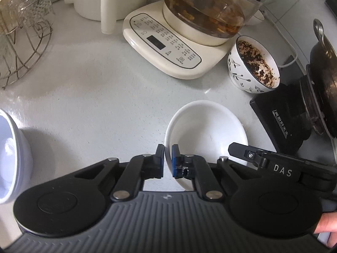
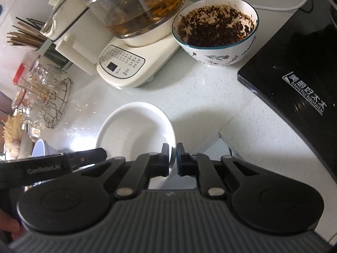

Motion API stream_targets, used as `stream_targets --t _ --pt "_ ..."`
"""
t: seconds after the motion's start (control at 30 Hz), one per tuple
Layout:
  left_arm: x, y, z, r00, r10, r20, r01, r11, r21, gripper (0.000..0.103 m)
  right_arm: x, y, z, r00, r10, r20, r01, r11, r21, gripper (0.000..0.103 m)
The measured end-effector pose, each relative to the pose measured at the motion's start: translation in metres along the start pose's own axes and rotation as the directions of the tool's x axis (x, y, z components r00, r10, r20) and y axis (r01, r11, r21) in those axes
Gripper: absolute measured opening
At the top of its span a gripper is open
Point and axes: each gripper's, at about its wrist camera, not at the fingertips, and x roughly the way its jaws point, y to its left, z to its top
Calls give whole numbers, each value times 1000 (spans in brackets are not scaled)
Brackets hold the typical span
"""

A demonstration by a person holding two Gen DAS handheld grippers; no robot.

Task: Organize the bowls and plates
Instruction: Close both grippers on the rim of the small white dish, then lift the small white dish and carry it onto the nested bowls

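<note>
White and shallow, the plate (image 1: pixel 207 130) lies mouth-up on the pale worktop (image 1: pixel 94 97), low and right of centre in the left wrist view, its oval stretching from lower left to upper right. The left gripper (image 1: pixel 167 155) has its jaws pinching the plate's near-left rim; the right gripper (image 2: pixel 172 154) pinches the opposite rim. Both grippers' bodies hide the plate's near edge. Behind, a patterned bowl (image 2: pixel 217 31) holds dark crumbs that are hard to identify.
</note>
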Motion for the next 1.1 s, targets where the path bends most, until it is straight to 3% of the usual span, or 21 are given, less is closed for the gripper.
stream_targets --t 0.33,0.63,1.1 --pt "-29 4 -4 999 -4 54 8 998 -67 8 -24 16 16 998 45 33 -42 996 -73 9" --pt "-80 22 0 991 -17 136 31 994 -106 8 -44 50 25 993 93 66 -85 989 -122 9" --pt "-161 77 -11 962 25 274 23 985 -171 8 -53 131 30 978 194 77 -171 956 -237 9"
